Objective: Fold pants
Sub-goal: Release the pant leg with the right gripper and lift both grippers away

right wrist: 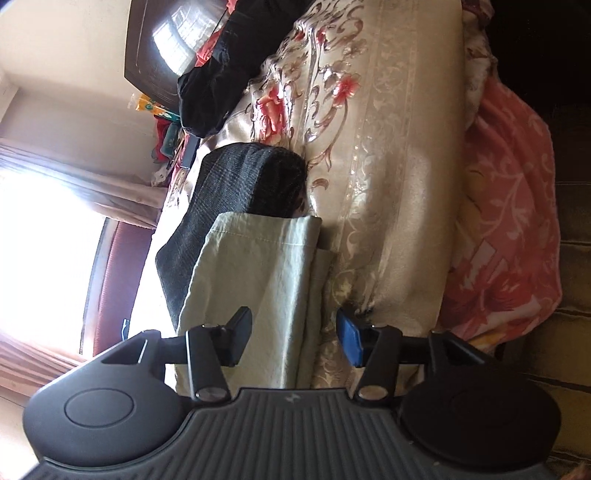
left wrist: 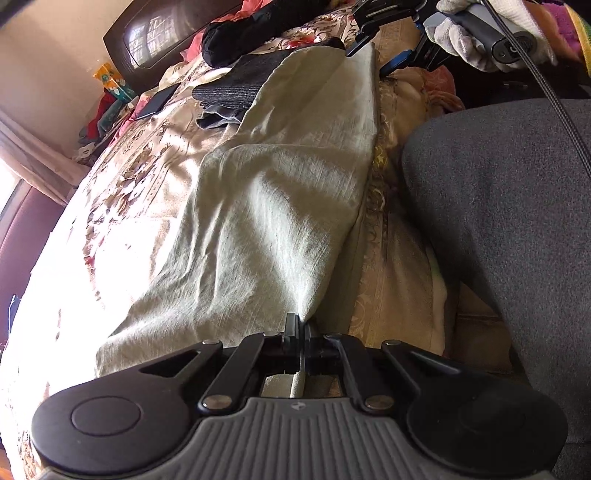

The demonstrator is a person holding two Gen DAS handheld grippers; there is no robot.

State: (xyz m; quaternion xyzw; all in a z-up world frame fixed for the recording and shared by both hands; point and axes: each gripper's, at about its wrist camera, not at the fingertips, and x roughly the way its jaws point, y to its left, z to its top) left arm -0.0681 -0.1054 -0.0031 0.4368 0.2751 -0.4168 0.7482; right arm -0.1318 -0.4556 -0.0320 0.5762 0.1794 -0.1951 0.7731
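Observation:
Pale green pants (left wrist: 266, 199) lie stretched along the floral bedspread (left wrist: 122, 206). My left gripper (left wrist: 300, 328) is shut on the near edge of the pants and pinches the cloth between its jaws. In the right wrist view the pants (right wrist: 266, 280) end in a hemmed leg cuff that lies over dark folded clothes (right wrist: 229, 192). My right gripper (right wrist: 293, 336) is open, its jaws wide apart on either side of the pants' edge. The right gripper also shows in the left wrist view (left wrist: 373, 40), held by a gloved hand at the far end of the pants.
Folded dark clothes (left wrist: 236, 88) and a black garment (left wrist: 251, 33) lie at the far end of the bed. A dark headboard (left wrist: 159, 37), a phone (left wrist: 155, 103) and a pink blanket (right wrist: 506, 229) are nearby. A grey clothed leg (left wrist: 509, 229) is at right.

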